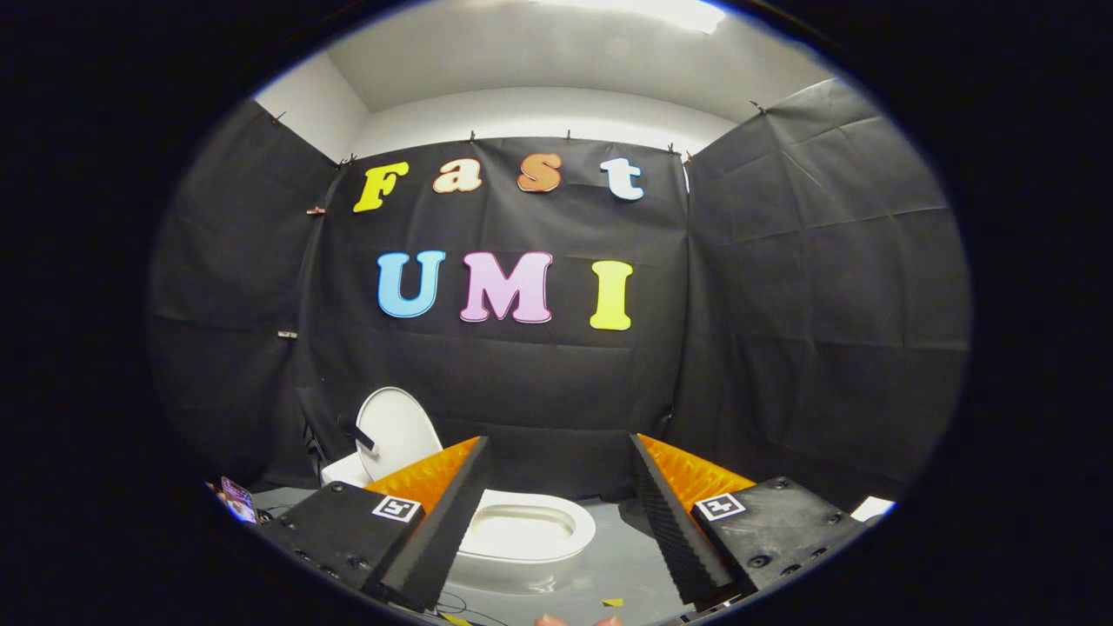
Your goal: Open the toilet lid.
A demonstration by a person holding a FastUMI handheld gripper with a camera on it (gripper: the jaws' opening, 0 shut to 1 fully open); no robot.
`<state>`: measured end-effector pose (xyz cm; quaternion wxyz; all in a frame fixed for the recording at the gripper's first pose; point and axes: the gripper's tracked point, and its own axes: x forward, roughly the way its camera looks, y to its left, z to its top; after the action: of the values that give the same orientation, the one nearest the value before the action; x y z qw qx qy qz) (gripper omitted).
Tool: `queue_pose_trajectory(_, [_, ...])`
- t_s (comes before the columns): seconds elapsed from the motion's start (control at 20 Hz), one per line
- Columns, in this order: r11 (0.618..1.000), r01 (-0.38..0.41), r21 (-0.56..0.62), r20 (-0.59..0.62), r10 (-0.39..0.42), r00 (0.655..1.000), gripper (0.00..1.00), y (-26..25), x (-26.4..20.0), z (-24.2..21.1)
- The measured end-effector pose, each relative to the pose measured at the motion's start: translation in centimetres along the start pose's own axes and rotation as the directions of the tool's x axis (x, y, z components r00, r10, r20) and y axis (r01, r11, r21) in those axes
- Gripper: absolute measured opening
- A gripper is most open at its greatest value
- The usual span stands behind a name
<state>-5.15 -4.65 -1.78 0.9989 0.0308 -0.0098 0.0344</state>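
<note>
A white toilet (522, 535) stands on the grey floor below and ahead of my fingers. Its lid (398, 430) is raised, standing upright behind the left finger and leaning toward the black cloth wall. The bowl's seat rim and pale inside show between the two fingers. My gripper (556, 443) is open, with the black and orange fingers (443, 513) spread wide and nothing between them. It hangs above the toilet, apart from it.
Black cloth walls close in the booth on three sides. A small object with a coloured screen (236, 500) lies at the far left on the floor. A white scrap (872, 507) lies at the far right. Small yellow bits (613, 602) dot the grey floor (622, 539) near the toilet.
</note>
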Motion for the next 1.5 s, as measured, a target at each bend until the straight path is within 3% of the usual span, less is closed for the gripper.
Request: queue_pose_trajectory(1.5, [1.0, -0.025, -0.019, 0.019, 0.025, 1.0, 0.99, 0.72, -0.56, 0.25])
